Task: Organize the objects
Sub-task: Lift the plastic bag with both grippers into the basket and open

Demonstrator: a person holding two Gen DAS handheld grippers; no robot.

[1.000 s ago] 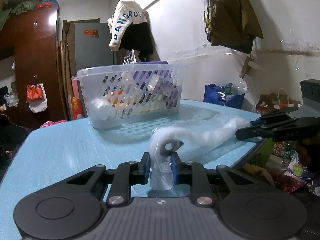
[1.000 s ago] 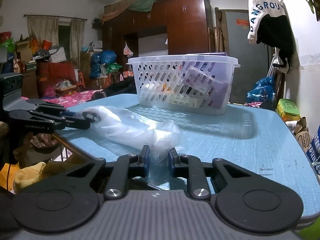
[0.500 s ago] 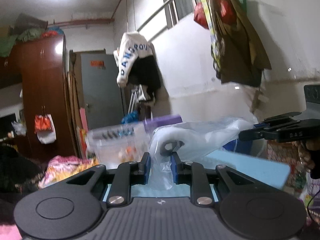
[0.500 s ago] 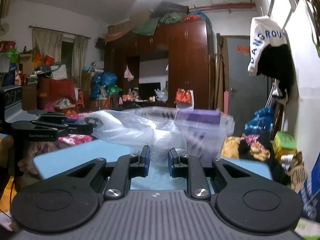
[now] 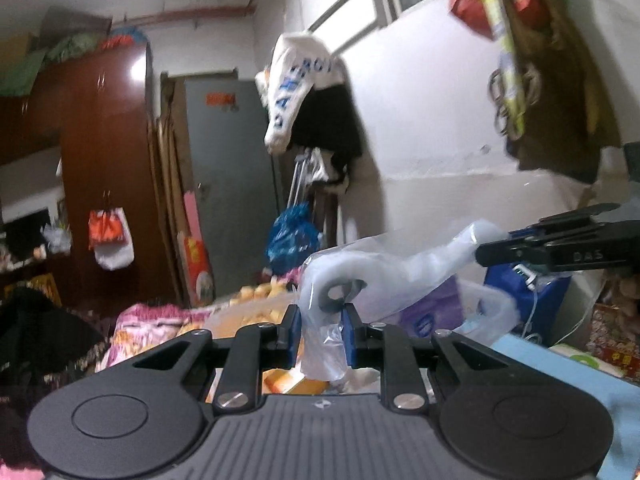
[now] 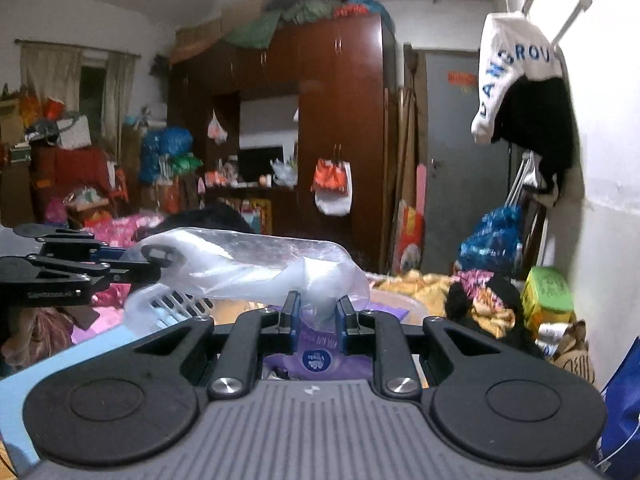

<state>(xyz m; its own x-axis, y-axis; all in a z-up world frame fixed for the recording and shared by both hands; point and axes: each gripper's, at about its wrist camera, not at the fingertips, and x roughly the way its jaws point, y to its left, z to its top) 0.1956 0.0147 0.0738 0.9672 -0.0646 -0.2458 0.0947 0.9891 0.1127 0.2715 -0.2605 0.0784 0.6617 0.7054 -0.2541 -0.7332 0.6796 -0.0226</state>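
Observation:
A clear plastic bag (image 5: 384, 276) hangs in the air between both grippers. My left gripper (image 5: 322, 330) is shut on one end of it. My right gripper (image 6: 316, 316) is shut on the other end of the bag (image 6: 248, 264). The right gripper also shows at the right of the left wrist view (image 5: 496, 254), and the left gripper at the left of the right wrist view (image 6: 154, 266). The white perforated basket (image 6: 168, 306) lies just below the bag, with a purple pack (image 6: 316, 360) inside. Its rim (image 5: 488, 312) shows below the bag in the left wrist view.
The blue table (image 5: 580, 384) shows at the lower right, and in the right wrist view (image 6: 60, 368) at the lower left. A brown wardrobe (image 6: 340, 140), a grey door (image 5: 228, 184) and a white wall with hanging clothes (image 5: 304, 92) stand behind.
Both grippers have lifted the bag off the table and carried it up over the basket. The basket now sits low in both views, under the bag.

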